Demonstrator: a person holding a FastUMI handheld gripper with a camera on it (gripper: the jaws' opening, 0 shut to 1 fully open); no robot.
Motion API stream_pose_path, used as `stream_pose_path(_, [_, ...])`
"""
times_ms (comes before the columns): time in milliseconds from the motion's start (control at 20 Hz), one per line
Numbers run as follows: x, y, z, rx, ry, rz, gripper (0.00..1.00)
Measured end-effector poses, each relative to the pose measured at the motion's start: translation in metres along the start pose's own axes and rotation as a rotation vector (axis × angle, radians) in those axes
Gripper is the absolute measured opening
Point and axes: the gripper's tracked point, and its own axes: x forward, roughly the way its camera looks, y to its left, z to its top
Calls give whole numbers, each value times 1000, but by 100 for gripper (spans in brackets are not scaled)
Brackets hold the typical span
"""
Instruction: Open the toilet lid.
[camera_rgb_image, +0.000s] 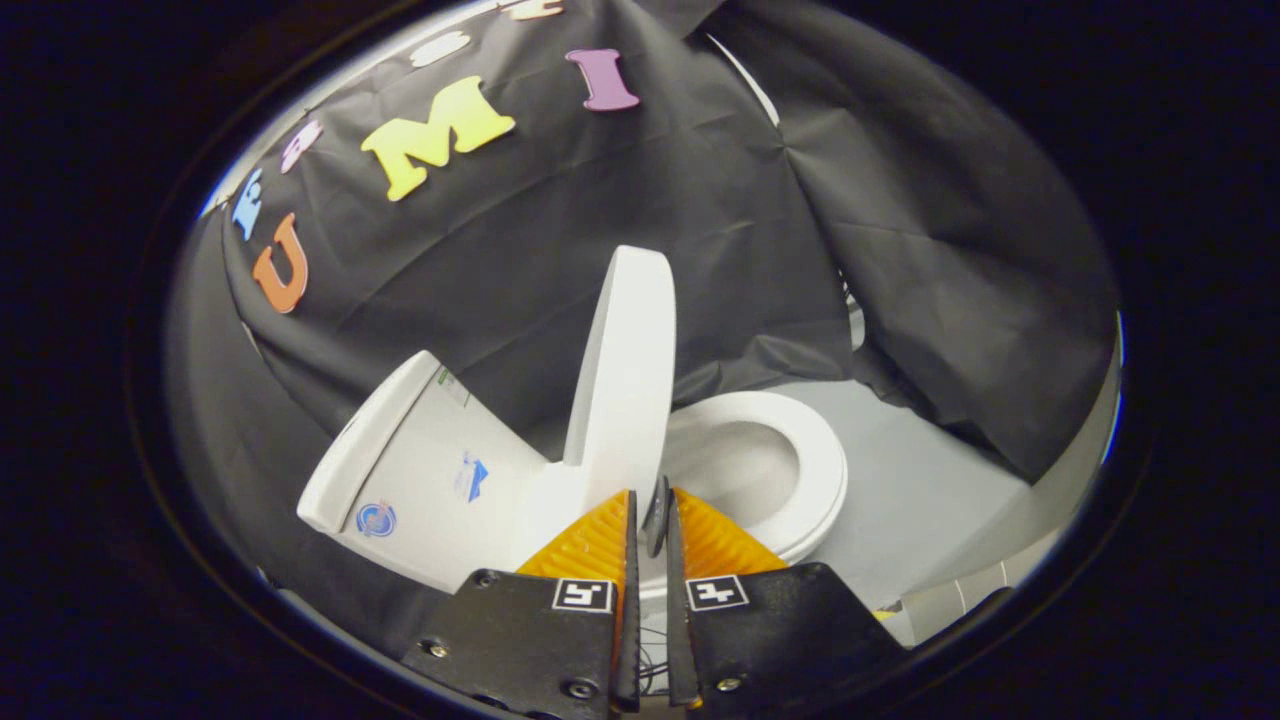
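A white toilet stands just ahead of my fingers, seen from its side. Its lid (622, 380) is raised and stands nearly upright between the tank (420, 480) and the bowl. The seat ring (815, 470) lies flat on the bowl, whose hollow (735, 470) is open to view beyond my right finger. My gripper (656, 515) sits at the lid's lower side edge. Its fingers are drawn close together, with a thin, shadowed strip of the lid's rim pinched between the tips. The rest of that edge is hidden behind the left finger.
Black cloth wall hangs close behind the toilet and folds round to the right. A pale grey floor (920, 480) spreads to the right of the bowl. A light-coloured ledge (960, 600) runs along the floor's near right side.
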Motion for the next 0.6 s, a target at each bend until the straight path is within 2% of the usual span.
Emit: stream_pose_path(600, [-15, 67, 1, -175, -60, 26, 14])
